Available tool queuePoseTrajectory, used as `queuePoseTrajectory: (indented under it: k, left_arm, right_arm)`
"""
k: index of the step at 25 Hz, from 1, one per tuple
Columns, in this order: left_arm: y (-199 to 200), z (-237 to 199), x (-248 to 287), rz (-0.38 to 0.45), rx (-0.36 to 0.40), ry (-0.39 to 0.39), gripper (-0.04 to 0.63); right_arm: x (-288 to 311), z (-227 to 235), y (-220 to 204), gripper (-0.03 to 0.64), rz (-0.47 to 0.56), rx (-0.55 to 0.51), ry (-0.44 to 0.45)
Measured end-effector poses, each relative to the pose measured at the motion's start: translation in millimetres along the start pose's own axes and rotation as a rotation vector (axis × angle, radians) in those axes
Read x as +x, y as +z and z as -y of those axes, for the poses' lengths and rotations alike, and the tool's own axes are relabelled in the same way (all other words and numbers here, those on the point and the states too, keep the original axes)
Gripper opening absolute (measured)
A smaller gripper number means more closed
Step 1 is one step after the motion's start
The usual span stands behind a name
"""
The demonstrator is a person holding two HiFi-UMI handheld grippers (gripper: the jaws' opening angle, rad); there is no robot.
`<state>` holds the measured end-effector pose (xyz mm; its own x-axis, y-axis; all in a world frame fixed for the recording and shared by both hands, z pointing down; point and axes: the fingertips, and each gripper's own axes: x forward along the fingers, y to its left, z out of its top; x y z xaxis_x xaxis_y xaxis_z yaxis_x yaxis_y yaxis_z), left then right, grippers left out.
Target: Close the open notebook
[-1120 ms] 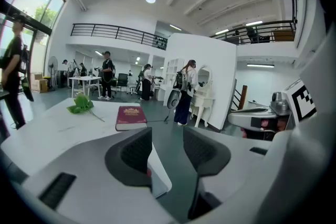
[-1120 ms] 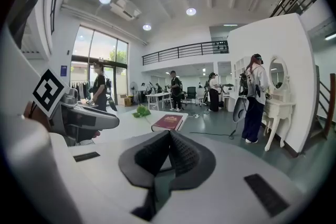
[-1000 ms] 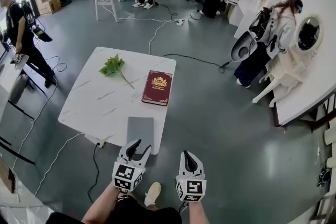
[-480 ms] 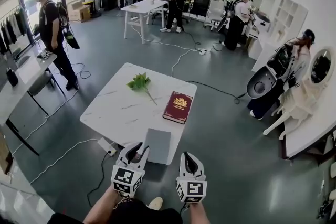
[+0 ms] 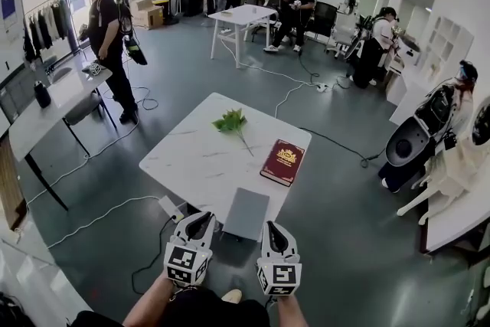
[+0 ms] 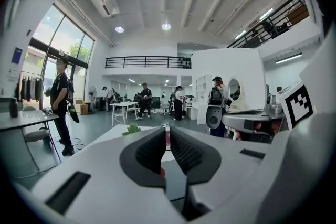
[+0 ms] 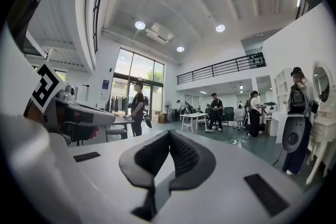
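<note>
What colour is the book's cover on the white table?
Dark red book with a gold emblem; head view shows it best.

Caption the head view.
White table with closed grey notebook, red book and leafy sprig; left gripper, jaws closing on nothing, and right gripper held before it.

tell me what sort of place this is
Probably a large open indoor workspace or studio: white tables on a grey floor, cables trailing across it, people standing about with gear, a railed mezzanine above.
</note>
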<state>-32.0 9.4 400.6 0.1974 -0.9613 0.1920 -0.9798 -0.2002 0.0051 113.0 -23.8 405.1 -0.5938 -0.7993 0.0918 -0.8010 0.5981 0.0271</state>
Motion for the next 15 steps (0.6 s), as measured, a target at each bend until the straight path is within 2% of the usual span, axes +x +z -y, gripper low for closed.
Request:
queuePoseTrajectory:
  k: [4,15]
  left_arm:
    - [-1.0,-2.8,-8.3,0.006,-0.002,0.011,0.04]
    - [3.0,1.5,-14.8,0.007,-0.001,0.003,0.04]
  right_arm:
    - [-0.4,-9.6,-0.1,0.015,0.0,-0.008,0.021]
    - [-7.4,-10.5,5.1,0.015,-0.001,-0.012,0.013]
